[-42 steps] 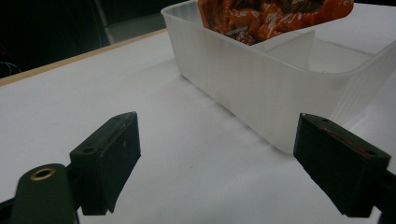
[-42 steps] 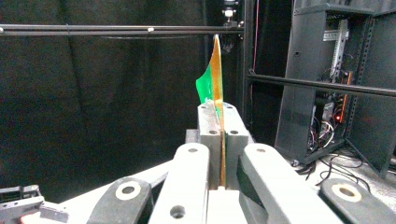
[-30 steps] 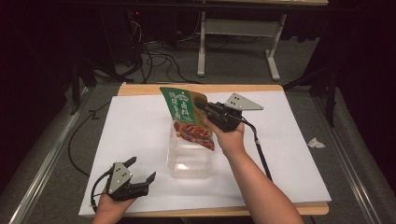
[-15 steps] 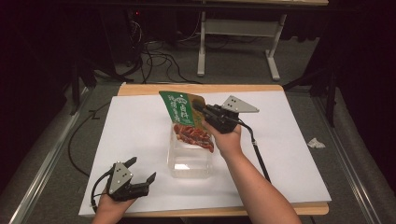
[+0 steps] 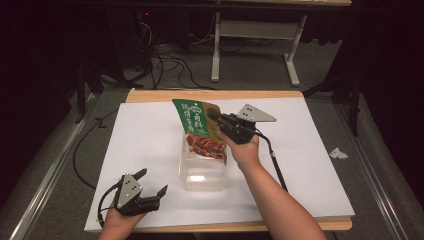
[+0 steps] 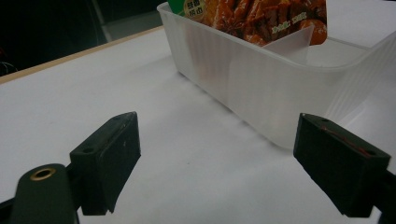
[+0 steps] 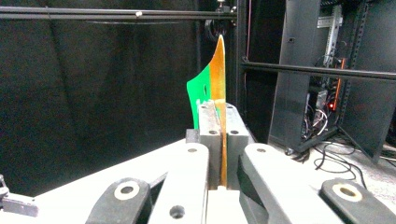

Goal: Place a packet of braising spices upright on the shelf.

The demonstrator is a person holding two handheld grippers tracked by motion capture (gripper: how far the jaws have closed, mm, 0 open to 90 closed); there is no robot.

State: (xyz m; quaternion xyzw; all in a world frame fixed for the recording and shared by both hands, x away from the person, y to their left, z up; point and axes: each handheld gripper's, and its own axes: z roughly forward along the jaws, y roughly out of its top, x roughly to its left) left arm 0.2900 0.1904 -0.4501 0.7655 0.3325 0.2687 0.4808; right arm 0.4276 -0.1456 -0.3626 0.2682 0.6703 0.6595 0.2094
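Observation:
A green and orange snack pouch (image 5: 197,127) hangs upright with its lower end inside a clear plastic box (image 5: 201,172) in the middle of the white sheet. My right gripper (image 5: 216,120) is shut on the pouch's upper right edge; in the right gripper view the thin pouch edge (image 7: 217,70) stands pinched between the two grey pads. My left gripper (image 5: 150,187) rests open near the table's front left, apart from the box. Its view looks between black fingers (image 6: 108,161) at the box wall (image 6: 243,84) and the pouch (image 6: 261,18) inside.
A white sheet (image 5: 320,165) covers the wooden table (image 5: 210,95). A crumpled scrap of paper (image 5: 338,153) lies off the sheet's right edge. Cables trail from both grippers. Desk legs and wiring (image 5: 165,55) stand on the floor beyond the table.
The right gripper and pouch have shifted only slightly; the pouch stays lowered into the box. The left gripper has not moved.

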